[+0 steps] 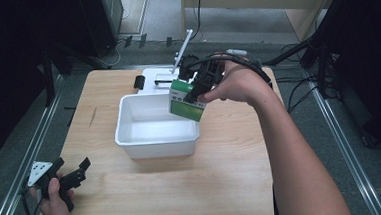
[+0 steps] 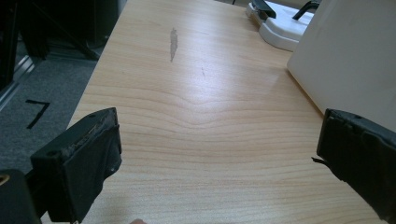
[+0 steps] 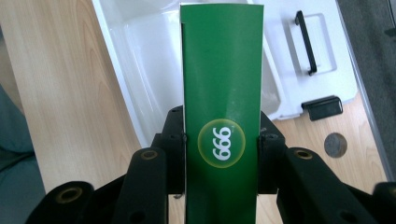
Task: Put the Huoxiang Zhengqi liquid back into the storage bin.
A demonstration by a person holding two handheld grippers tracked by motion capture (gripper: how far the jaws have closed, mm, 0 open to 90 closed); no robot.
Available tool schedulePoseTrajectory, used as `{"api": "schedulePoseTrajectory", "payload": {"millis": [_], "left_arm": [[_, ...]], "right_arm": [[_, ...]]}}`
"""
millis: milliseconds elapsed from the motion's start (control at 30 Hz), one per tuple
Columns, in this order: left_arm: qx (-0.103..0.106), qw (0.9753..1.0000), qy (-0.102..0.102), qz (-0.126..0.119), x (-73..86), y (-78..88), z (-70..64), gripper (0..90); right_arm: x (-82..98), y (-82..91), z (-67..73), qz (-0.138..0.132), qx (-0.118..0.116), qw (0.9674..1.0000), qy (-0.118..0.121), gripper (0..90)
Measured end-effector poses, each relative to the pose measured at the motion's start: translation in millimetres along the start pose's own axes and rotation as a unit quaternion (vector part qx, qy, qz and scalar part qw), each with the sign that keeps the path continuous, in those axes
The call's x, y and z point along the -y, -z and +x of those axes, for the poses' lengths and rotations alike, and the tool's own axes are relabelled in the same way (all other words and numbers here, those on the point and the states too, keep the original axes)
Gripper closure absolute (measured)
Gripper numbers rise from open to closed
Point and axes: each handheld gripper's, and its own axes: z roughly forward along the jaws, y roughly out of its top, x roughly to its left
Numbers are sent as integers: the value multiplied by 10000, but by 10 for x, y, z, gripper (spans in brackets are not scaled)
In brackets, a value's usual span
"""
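The left gripper (image 1: 75, 175) sits at the near left corner of the table (image 1: 232, 170), held in the person's left hand (image 1: 54, 208), with its jaws spread wide and nothing between them. In the left gripper view, the left gripper (image 2: 210, 158) looks along bare wood toward a grey mark (image 2: 173, 43) on the table (image 2: 205, 121), and the white wall of the tub (image 2: 350, 56) rises on the right. The white tub (image 1: 155, 139) stands at the middle of the table, slightly toward the far edge. Behind it, touching or just beside its far wall, lies a flat white lid (image 1: 159, 77) with a black handle (image 1: 163, 81) and a black clip (image 1: 139, 82). The right gripper (image 1: 197, 89), in the right hand (image 1: 237, 84), is above the far right corner of the tub. Its jaws are clamped on the two long sides of a green box (image 1: 185, 102), which hangs tilted over that corner, clear of the tub floor. In the right gripper view, the box (image 3: 222, 93) extends forward from the right gripper (image 3: 222, 144), and a round white-on-green logo (image 3: 222, 143) lies between the jaws. Beneath it are the tub (image 3: 140, 56) and, on the right, the lid (image 3: 317, 56).
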Motion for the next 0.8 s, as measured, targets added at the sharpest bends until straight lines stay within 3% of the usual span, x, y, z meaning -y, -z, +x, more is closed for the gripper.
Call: {"api": "schedulePoseTrajectory", "payload": {"millis": [200,433,533,667,700,800], "left_arm": [[11,10000,39,-3,-1,-5,2,5],[9,10000,26,2,-2,-5,3,5],[9,10000,24,12,-2,-2,4,5],[10,10000,12,15,-2,-2,3,5],[11,10000,21,17,-2,-2,4,4],[9,10000,11,19,-2,-2,3,5]], "right_arm": [[-77,-138,17,12,-71,9994,339,652],[-87,-218,-6,-29,-163,9988,460,652],[-61,-298,-9,-17,-233,9971,718,651],[-41,-345,-7,-5,-257,9960,855,650],[-32,-376,-4,-29,-268,9946,1005,649],[-33,-419,-11,11,-283,9947,988,649]]}}
